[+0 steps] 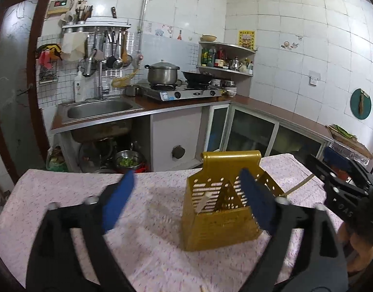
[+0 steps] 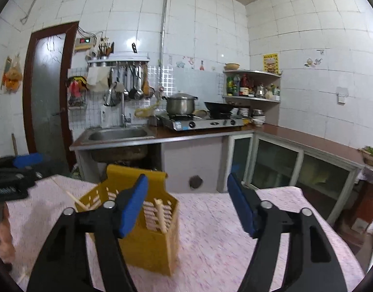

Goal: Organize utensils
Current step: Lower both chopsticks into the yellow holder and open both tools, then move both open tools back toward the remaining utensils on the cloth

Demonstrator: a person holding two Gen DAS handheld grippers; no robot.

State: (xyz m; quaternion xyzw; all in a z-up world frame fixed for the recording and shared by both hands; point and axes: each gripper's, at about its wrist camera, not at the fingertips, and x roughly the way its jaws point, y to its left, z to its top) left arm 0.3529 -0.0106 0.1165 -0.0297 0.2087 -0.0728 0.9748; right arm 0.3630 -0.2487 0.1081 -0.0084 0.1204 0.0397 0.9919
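Observation:
A yellow perforated utensil holder stands upright on the table's pink flowered cloth. A pale chopstick shows inside it. My left gripper is open just above and in front of the holder, nothing between its blue pads; its right finger overlaps the holder's right side. In the right wrist view the same holder holds several pale chopsticks. My right gripper is open and empty, and its left finger crosses the holder's top. Each gripper shows at the edge of the other's view: the right gripper, the left gripper.
Beyond the table runs a kitchen counter with a steel sink, a gas stove bearing a pot and a wok, and glass-door cabinets below. Bowls and lids sit on the floor under the sink.

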